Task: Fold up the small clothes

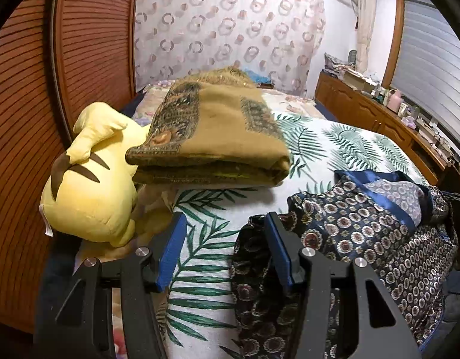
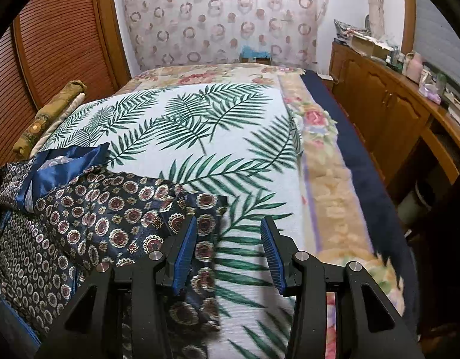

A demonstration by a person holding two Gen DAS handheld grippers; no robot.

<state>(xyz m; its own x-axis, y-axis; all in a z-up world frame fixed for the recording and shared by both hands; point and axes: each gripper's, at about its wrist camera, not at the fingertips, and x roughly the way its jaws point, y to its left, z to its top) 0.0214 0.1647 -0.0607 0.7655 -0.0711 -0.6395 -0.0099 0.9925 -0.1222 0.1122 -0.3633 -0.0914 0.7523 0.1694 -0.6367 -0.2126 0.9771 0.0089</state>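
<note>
Bedroom setting: your work surface is a bed (image 2: 325,209) covered by a white leaf-print spread (image 2: 200,137).

On that spread lies the garment (image 2: 89,215), a navy cloth printed with round medallions and showing a shiny blue lining near its top. It is crumpled, not folded, and sits at the near left of the spread in your right wrist view, at the near right in your left wrist view (image 1: 364,233).

Your right gripper (image 2: 230,251) has its jaws partly apart. A narrow strip of the garment runs just inside its left finger, close against the pad, while the right pad stands clear over bare spread, so nothing is pinched. Your left gripper (image 1: 227,251) is also partly apart, with only leaf print between the pads; the garment's dark edge lies behind and under its right finger, and whether they touch you cannot tell.

Beyond the garment, a folded mustard cloth (image 1: 212,137) rests on a pale folded layer at the spread's far left side. Just beside it, touching its edge, is a yellow plush toy (image 1: 92,191) with brown stripes.

A slatted wooden door (image 1: 89,45) stands to the left, a ring-patterned curtain (image 2: 224,18) hangs at the head of the bed, and a cluttered wooden cabinet (image 2: 388,101) lines the right wall.
</note>
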